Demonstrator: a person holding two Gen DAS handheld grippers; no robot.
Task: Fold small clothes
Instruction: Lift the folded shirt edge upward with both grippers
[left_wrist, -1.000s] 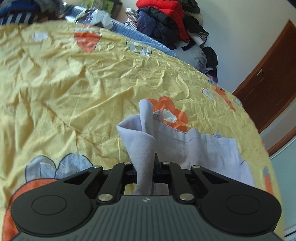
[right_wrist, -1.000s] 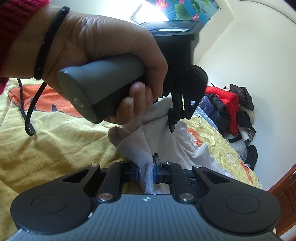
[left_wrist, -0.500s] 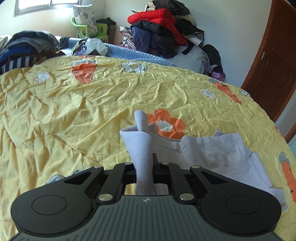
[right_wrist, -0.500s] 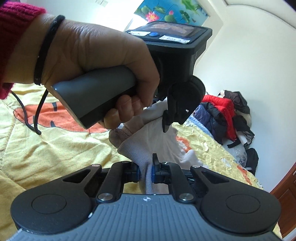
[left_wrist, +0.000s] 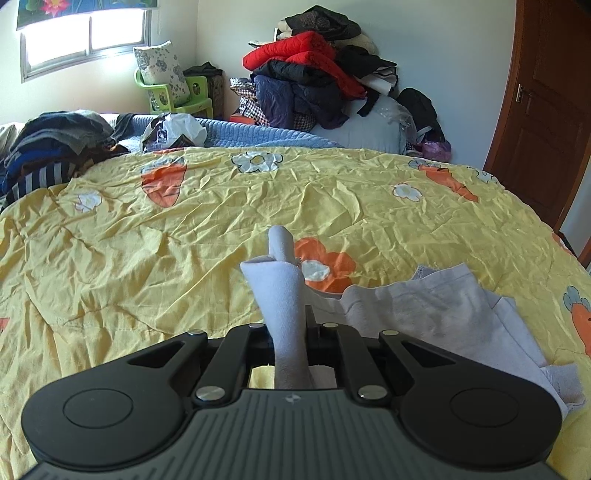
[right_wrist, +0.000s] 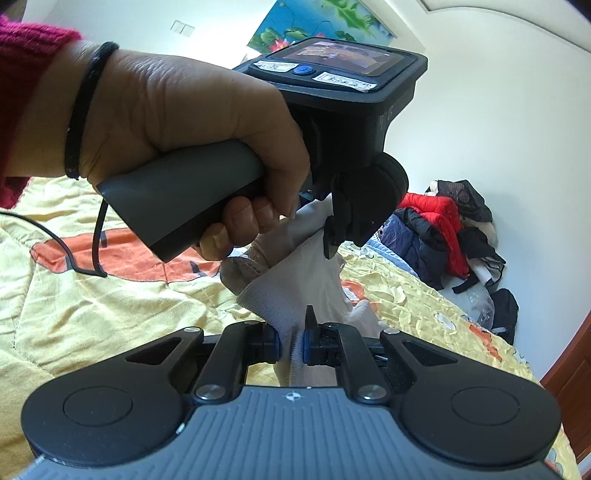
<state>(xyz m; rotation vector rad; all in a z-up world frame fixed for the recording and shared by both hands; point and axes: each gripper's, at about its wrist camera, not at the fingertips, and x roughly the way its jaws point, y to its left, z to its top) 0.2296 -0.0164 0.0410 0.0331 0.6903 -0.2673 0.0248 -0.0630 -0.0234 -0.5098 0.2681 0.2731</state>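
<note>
A small pale grey garment (left_wrist: 424, 310) lies partly on the yellow carrot-print bedspread (left_wrist: 147, 258). My left gripper (left_wrist: 288, 332) is shut on a bunched edge of the garment, which sticks up between its jaws. My right gripper (right_wrist: 290, 343) is shut on another edge of the same garment (right_wrist: 295, 280). In the right wrist view the left gripper (right_wrist: 332, 229) and the hand holding it (right_wrist: 177, 122) are close in front, pinching the cloth just above my right jaws. The cloth hangs lifted between the two grippers.
A pile of red, navy and black jackets (left_wrist: 314, 85) sits against the far wall. Folded dark clothes (left_wrist: 51, 147) lie at the bed's far left. A brown door (left_wrist: 546, 110) is at the right. A green chair with a pillow (left_wrist: 166, 81) stands under the window.
The left gripper has tilted up and levelled out, so the far wall and window came into view. In the right wrist view the left gripper and hand came closer and higher. Both stay shut on the garment.
</note>
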